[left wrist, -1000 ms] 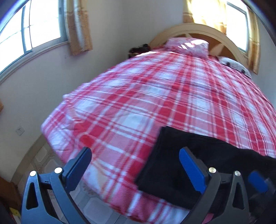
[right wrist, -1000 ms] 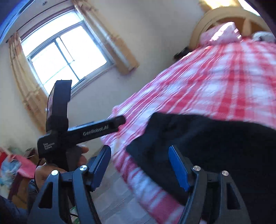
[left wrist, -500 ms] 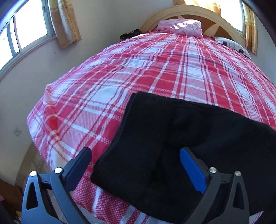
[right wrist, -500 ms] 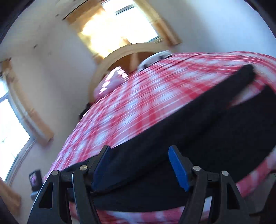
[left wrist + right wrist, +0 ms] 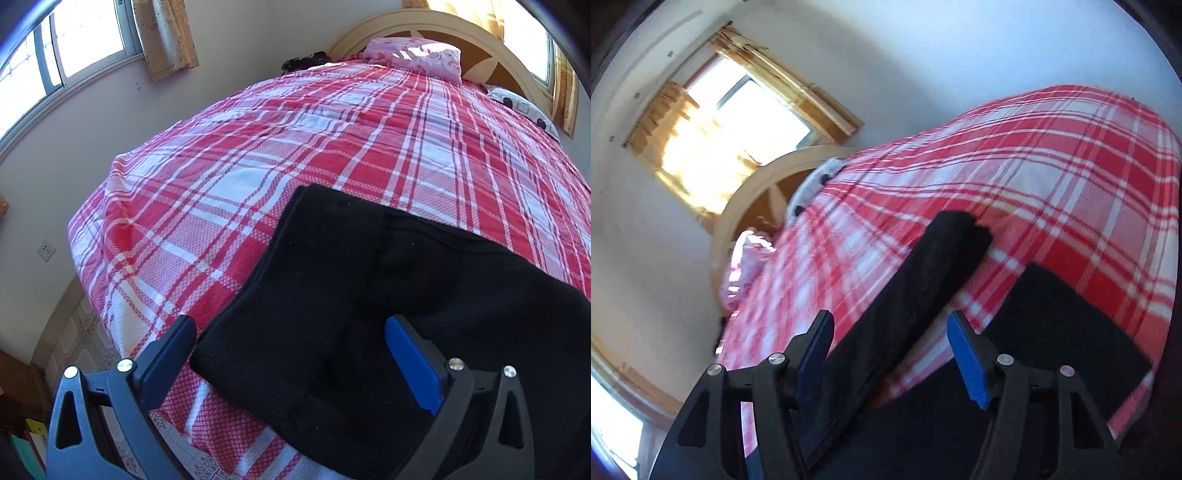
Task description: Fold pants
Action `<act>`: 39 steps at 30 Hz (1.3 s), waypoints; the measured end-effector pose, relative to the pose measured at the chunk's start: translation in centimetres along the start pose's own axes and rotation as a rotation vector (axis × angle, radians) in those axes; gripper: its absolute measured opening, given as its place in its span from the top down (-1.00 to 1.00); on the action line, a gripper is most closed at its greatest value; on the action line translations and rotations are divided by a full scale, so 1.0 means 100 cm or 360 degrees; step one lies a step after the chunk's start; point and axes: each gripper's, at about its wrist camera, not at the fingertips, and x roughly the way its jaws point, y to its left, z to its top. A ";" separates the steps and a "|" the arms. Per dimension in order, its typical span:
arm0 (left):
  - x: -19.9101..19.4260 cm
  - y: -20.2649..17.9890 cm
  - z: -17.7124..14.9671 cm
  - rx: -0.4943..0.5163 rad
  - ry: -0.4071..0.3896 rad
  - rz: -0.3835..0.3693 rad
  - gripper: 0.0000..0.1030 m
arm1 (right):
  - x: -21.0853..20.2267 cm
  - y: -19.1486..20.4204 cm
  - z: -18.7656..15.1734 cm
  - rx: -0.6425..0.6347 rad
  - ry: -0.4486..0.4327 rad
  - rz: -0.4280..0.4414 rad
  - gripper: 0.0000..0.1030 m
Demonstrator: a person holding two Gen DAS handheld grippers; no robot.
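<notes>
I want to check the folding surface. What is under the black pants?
The black pants lie on a red-and-white checked bedcover, reaching its near edge. The cover directly beneath them is hidden by the cloth.

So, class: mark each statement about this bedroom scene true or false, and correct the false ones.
1. The pants are black. True.
2. The bed cover is plain blue. False: it is red and white plaid.
3. The left gripper is shut on the pants. False: it is open above them.
4. A pink pillow lies by the headboard. True.
5. The pants legs lie apart. True.
</notes>
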 end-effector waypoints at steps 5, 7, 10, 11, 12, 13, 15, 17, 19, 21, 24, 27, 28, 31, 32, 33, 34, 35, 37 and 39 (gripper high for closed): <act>-0.001 -0.003 0.001 0.0032 0.0010 0.0036 -1.00 | 0.041 -0.012 0.014 0.0060 0.0050 -0.0138 -0.22; -0.001 -0.003 0.002 0.0041 0.0014 0.0041 -1.00 | 0.042 -0.012 0.017 0.0018 0.0032 -0.0134 0.49; -0.001 -0.004 0.003 0.0049 0.0018 0.0045 -1.00 | 0.036 0.002 0.015 -0.0095 0.0079 -0.0063 0.88; -0.001 -0.004 0.003 0.0050 0.0020 0.0045 -1.00 | 0.028 0.008 0.014 -0.0126 0.0074 -0.0027 0.88; 0.000 -0.004 0.004 0.0052 0.0022 0.0046 -1.00 | 0.019 0.012 0.012 -0.0143 0.0071 0.0004 0.89; 0.000 -0.005 0.004 0.0055 0.0025 0.0046 -1.00 | 0.011 0.017 0.014 -0.0153 0.0069 0.0042 0.89; 0.000 -0.005 0.005 0.0064 0.0030 0.0044 -1.00 | -0.009 0.027 0.020 -0.0162 0.0053 0.0128 0.89; 0.001 -0.005 0.006 0.0068 0.0035 0.0038 -1.00 | -0.031 0.033 0.029 -0.0164 0.0023 0.0210 0.89; 0.001 -0.004 0.006 0.0074 0.0041 0.0028 -1.00 | -0.049 0.033 0.040 -0.0118 0.0004 0.0304 0.89; 0.002 -0.003 0.007 0.0071 0.0050 0.0013 -1.00 | -0.061 0.030 0.049 -0.0031 0.0001 0.0402 0.89; 0.003 -0.002 0.008 0.0068 0.0066 -0.0007 -1.00 | -0.084 0.013 0.049 0.0023 0.0007 0.0481 0.89; 0.004 -0.002 0.009 0.0085 0.0067 -0.0010 -1.00 | -0.090 -0.024 0.033 0.0068 0.0121 0.0411 0.89; 0.004 -0.003 0.009 0.0096 0.0066 -0.0007 -1.00 | -0.090 -0.036 0.026 0.0064 0.0146 0.0356 0.89; 0.003 -0.006 0.011 0.0127 0.0065 0.0011 -1.00 | -0.092 -0.079 0.001 0.0084 0.0217 0.0149 0.89; 0.003 -0.007 0.013 0.0139 0.0062 0.0021 -1.00 | -0.095 -0.092 -0.005 0.0079 0.0201 0.0045 0.89; 0.002 -0.009 0.014 0.0154 0.0055 0.0039 -1.00 | -0.096 -0.102 -0.008 0.0073 0.0181 -0.0040 0.89; 0.000 -0.010 0.014 0.0161 0.0046 0.0049 -1.00 | -0.102 -0.113 -0.010 0.0071 0.0129 -0.0151 0.89; -0.004 -0.011 0.014 0.0170 0.0025 0.0061 -1.00 | -0.106 -0.118 -0.009 0.0073 0.0094 -0.0197 0.89; -0.018 -0.016 0.012 0.0187 -0.0037 0.0023 -1.00 | -0.114 -0.124 -0.008 0.0127 0.0057 -0.0163 0.88; -0.036 -0.023 0.009 0.0216 -0.0096 -0.0081 -1.00 | -0.121 -0.122 -0.008 0.0216 0.0034 -0.0022 0.88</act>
